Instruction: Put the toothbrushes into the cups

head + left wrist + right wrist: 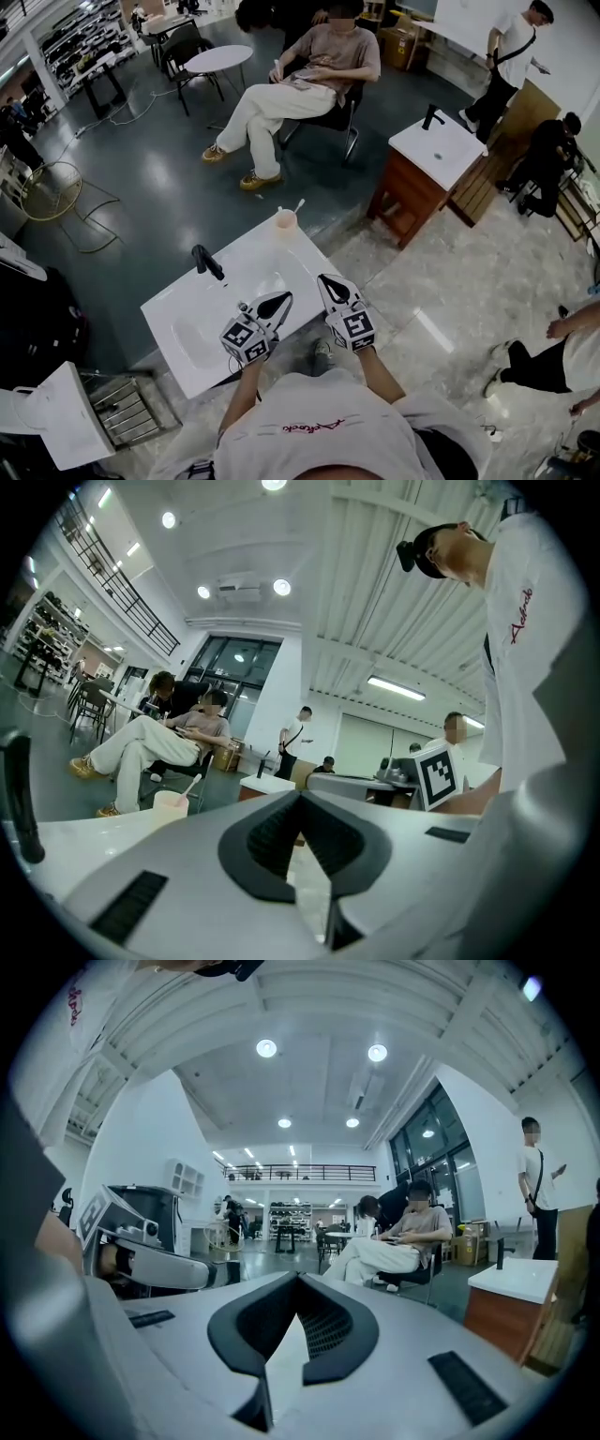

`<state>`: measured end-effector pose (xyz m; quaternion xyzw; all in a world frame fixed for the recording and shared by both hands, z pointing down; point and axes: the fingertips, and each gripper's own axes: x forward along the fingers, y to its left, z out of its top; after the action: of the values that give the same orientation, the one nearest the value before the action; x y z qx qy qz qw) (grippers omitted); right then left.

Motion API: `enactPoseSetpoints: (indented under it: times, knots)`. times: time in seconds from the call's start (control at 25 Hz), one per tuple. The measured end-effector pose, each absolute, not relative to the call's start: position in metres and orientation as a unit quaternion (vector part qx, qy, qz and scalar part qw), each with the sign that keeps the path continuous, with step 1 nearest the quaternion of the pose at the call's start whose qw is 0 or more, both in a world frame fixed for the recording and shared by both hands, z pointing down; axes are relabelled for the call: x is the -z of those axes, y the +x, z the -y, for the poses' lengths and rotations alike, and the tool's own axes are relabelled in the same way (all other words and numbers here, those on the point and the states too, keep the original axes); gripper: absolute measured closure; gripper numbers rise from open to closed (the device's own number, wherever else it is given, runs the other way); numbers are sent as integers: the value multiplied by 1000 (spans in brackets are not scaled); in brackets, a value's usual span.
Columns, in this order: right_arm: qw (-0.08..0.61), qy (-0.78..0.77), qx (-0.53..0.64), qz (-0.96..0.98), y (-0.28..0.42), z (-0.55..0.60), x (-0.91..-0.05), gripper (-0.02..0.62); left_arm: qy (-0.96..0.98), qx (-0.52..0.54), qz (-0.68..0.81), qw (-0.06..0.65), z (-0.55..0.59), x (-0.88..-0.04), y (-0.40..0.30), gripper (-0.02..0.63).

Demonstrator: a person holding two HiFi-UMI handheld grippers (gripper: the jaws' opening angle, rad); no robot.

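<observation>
Toothbrushes point(299, 204) stand in a pink cup point(285, 223) at the far edge of the white sink top point(234, 272), near a black tap point(207, 262). The left gripper point(284, 298) and right gripper point(323, 279) are pressed together, holding nothing. The floor point(141, 178) is dark. Red writing on the white shirt point(314, 427) is too small to read
</observation>
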<state>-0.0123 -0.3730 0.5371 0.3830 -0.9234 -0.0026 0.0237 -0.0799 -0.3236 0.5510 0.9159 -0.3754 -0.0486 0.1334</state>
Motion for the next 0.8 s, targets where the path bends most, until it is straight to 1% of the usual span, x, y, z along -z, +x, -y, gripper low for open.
enactPoseSetpoints:
  times: [0.28, 0.52, 0.8]
  knots:
    - [12, 405, 7, 914, -27, 296, -529, 600, 928, 58, 347, 120, 260, -545, -88, 592]
    - [11, 428, 8, 903, -23, 243, -530, 600, 939, 61, 320, 113, 209, -544, -85, 592]
    - [-5, 444, -9, 896, -29, 178, -528, 601, 941, 60, 316, 111, 143, -543, -100, 592]
